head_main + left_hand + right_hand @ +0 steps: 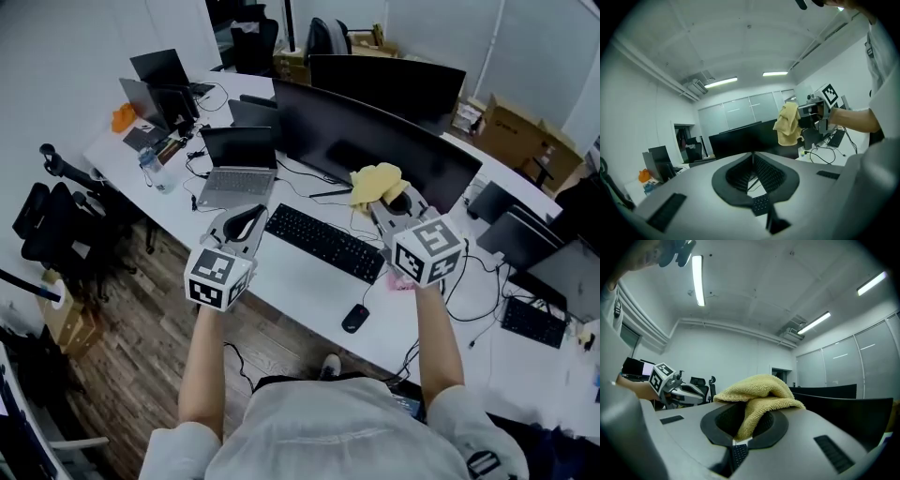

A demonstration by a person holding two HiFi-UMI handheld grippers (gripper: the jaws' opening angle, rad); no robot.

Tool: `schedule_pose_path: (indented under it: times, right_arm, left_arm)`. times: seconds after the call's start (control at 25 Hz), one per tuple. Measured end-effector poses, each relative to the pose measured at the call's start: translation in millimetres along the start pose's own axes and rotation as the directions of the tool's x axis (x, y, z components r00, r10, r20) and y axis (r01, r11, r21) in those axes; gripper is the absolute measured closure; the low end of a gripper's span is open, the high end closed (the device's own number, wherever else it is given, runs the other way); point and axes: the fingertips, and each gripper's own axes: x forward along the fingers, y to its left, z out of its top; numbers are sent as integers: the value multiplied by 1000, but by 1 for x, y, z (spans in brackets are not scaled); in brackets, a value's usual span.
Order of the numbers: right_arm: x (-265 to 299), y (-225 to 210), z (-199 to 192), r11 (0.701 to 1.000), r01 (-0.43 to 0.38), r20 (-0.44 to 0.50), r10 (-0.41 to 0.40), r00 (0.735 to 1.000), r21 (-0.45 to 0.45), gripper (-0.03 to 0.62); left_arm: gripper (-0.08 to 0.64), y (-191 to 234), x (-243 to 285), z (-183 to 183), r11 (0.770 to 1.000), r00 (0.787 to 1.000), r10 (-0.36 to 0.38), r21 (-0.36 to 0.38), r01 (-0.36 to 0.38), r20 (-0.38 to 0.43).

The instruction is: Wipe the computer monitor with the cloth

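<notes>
White desk (309, 281) fills the middle of the head view, the wide dark monitor (375, 141) along its far edge. Right gripper (386, 199) is clamped on the yellow cloth (375, 182), just before the screen at centre frame. Left gripper (246, 223), lower left, is closed, empty and farther from the screen.
</notes>
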Motion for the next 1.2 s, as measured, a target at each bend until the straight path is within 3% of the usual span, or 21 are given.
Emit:
schedule_pose_path:
  times: [0.28, 0.64, 0.88, 1.08, 1.2]
  right_arm:
    - [38, -22, -19, 999, 46, -53, -47, 997, -19, 558]
    - [148, -49, -4, 982, 186, -47, -187, 981, -12, 557]
    - [230, -63, 29, 963, 270, 10, -270, 963, 2, 557]
    - [285, -71, 54, 954, 294, 71, -297, 952, 51, 557]
    - [310, -70, 66, 951, 308, 95, -310, 946, 42, 557]
  left_arm:
    - [530, 42, 58, -16, 998, 1000, 12, -55, -11, 20]
    - [529, 136, 119, -39, 990, 988, -141, -22, 143, 56]
    - [529, 201, 161, -47, 969, 965, -248, 3, 249, 81]
    - [529, 229, 183, -57, 933, 933, -356, 73, 352, 47]
    - [529, 242, 189, -59, 919, 917, -392, 76, 387, 72]
